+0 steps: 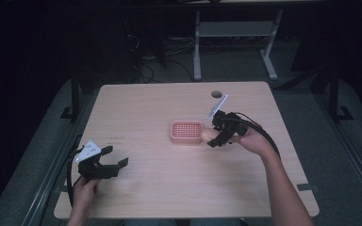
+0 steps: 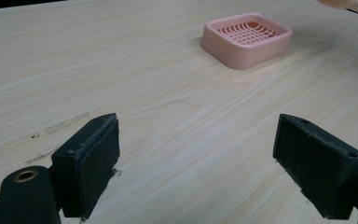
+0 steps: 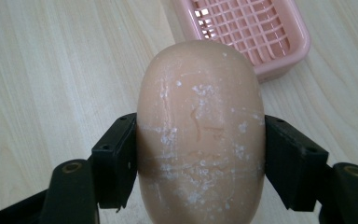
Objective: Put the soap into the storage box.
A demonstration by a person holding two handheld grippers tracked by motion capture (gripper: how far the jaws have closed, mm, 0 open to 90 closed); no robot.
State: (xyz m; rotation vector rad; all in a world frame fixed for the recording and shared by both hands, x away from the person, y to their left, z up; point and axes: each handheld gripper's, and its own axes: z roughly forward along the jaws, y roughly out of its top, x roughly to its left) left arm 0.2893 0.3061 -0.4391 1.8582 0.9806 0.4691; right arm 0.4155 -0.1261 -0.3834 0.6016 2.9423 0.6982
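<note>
Soap was what I had in the right tool (image 3: 200,158): a smooth, oval, peach-coloured bar of soap (image 3: 200,135), flecked with white, pinched at its sides between both black jaws. From the high view, that tool (image 1: 214,136) sat just right of the pink rectangular plastic soap dish with a grid floor (image 1: 186,132), the bar seemingly a little above the light wooden bench (image 1: 179,183), though I could not judge its height well. My left tool (image 1: 115,157) rested near the bench's front left corner, jaws spread wide with nothing between them, well apart from the dish (image 2: 247,39).
</note>
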